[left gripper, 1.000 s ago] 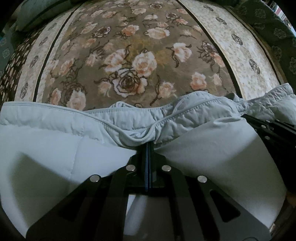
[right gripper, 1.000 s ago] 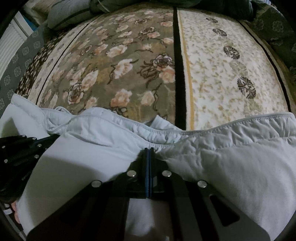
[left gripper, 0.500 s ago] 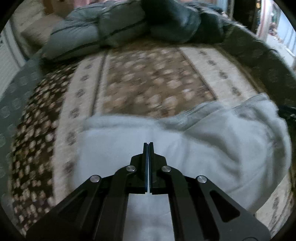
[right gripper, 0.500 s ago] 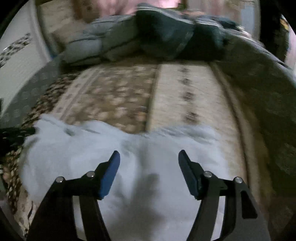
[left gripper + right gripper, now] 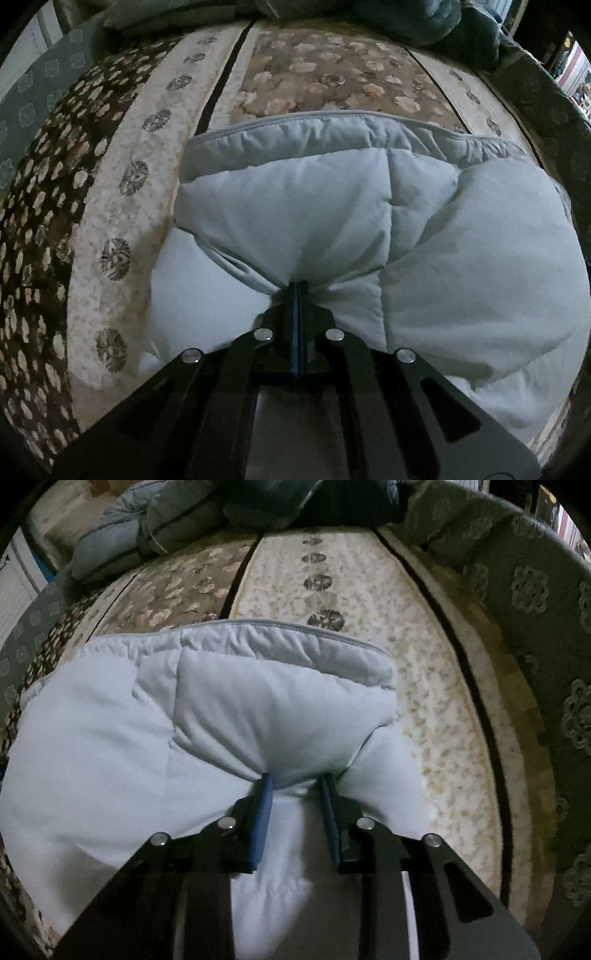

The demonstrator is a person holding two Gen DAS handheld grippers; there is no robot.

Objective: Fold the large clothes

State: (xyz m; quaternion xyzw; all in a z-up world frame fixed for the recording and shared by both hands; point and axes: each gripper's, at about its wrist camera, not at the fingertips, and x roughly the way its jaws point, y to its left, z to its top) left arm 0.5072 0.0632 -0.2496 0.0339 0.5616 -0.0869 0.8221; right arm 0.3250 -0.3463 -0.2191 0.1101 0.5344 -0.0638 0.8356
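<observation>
Pinching, left: my left gripper (image 5: pixel 297 291) had its jaws pressed together at lower centre of the left wrist view, and a gather of the pale blue padded garment (image 5: pixel 332 206) puckered in toward the tips; I could not tell how much cloth sat between the pads.

Closing, right: my right gripper (image 5: pixel 297 782) had its blue pads (image 5: pixel 263 812) still apart and coming together at lower centre of the right wrist view, a ridge of the same garment (image 5: pixel 229 701) bulging up between them and creasing at both tips.

Garment, place: it filled the middle and lower right of the left view and the middle and left of the right view, lying doubled over on the floral bedcover (image 5: pixel 110 206), its piped edge running across the upper part of the bundle.

Bedcover, pattern: rose panel at upper centre, cream stripe with dark medallions at left in the left view.

Background: grey-blue cushions (image 5: pixel 122 542) lay along the top left of the right view.

Right edge: a green patterned cloth (image 5: pixel 535 602) curved down the right side of the right view.
</observation>
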